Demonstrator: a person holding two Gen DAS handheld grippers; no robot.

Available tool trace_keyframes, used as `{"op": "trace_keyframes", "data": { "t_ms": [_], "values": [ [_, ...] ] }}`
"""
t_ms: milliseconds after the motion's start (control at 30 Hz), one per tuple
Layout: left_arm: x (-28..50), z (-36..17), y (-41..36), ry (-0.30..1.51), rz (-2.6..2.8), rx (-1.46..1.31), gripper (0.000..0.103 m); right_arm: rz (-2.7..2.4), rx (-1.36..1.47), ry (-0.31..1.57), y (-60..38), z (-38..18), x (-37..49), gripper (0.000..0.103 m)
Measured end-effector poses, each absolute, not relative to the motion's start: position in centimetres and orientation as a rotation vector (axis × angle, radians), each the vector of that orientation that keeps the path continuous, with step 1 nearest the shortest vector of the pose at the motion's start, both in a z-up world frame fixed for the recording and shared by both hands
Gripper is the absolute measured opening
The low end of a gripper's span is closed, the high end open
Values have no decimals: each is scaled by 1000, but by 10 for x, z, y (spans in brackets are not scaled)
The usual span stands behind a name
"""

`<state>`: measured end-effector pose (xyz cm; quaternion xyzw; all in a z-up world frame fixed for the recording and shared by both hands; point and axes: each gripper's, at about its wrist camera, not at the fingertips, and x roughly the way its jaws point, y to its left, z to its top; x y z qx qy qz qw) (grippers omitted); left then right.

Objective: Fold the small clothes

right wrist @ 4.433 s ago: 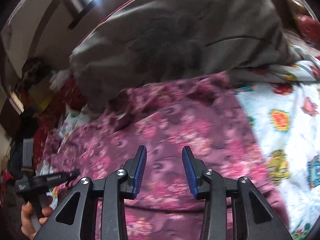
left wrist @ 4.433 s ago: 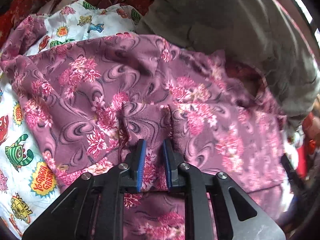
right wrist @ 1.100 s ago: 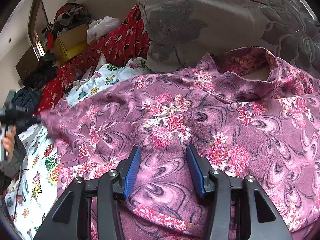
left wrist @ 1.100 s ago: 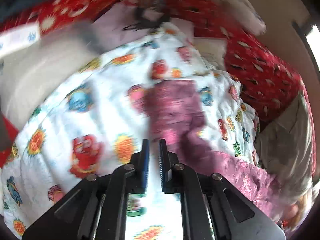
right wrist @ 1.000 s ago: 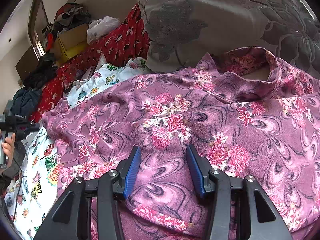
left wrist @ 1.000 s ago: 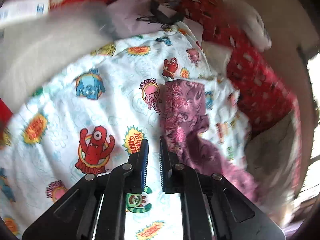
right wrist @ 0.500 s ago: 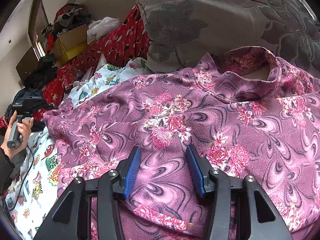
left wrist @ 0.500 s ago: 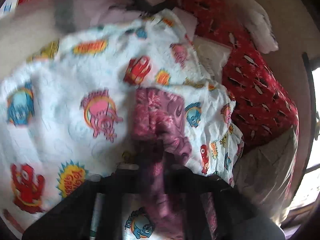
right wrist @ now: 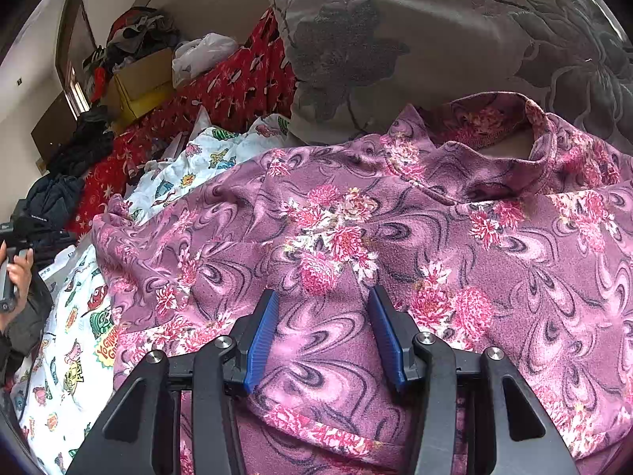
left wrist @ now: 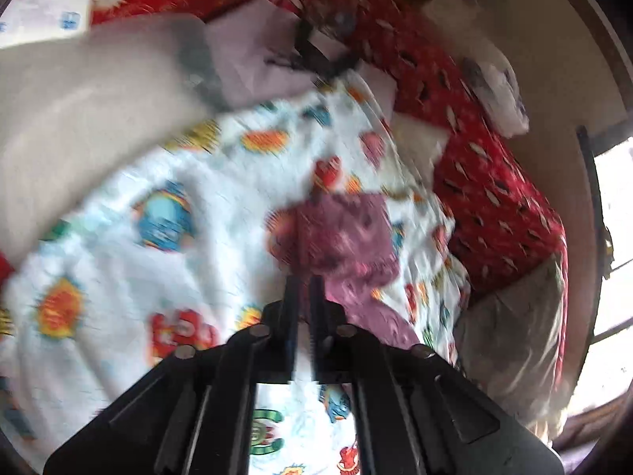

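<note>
Grey pillow [right wrist: 455,39] at twelve o'clock behind purple floral top [right wrist: 376,237]; red blanket [right wrist: 221,91], cardboard box [right wrist: 146,79] at ten. Cartoon-print sheet [left wrist: 138,237] beneath. Right gripper [right wrist: 321,330] wide open, holding nothing; left gripper [left wrist: 304,291] nearly closed, grip on sleeve [left wrist: 348,237] unclear through blur.

Grey pillow [right wrist: 435,39] blocks the far side past the shirt [right wrist: 356,217]; cartoon sheet [right wrist: 71,340] lies open at left.

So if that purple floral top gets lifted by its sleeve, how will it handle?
Probably floppy: the purple floral top lies creased and draped over the cartoon sheet. Its fuzzy surface suggests good grip, not slip. The sleeve would likely trail limply.
</note>
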<state>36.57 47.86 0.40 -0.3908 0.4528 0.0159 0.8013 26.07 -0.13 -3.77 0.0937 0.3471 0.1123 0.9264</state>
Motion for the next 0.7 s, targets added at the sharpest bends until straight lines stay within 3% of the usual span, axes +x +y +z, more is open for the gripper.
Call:
{"op": "trace_keyframes", "data": {
  "t_ms": [67,233,267,300,333,367,567,700],
  "values": [
    [378,-5,464,991,-13,-859,48,227,188,712,0,-37,260,50],
    [408,-20,442,1006,-42,-910,60,228,189,713,1,-37,261,50],
    [414,-26,439,1029,-31,-927,59,227,188,713,1,-37,261,50],
    [416,-27,436,1035,-19,-925,49,228,189,712,1,-37,261,50],
    [416,-24,434,1030,-10,-905,33,228,190,712,2,-37,261,50],
    [415,-19,432,1019,-4,-859,0,228,190,713,2,-37,261,50],
    [365,18,461,911,20,-787,1,233,203,718,0,-35,261,50],
    [342,6,477,992,44,-783,1,231,194,721,1,-34,261,51]
  ]
}}
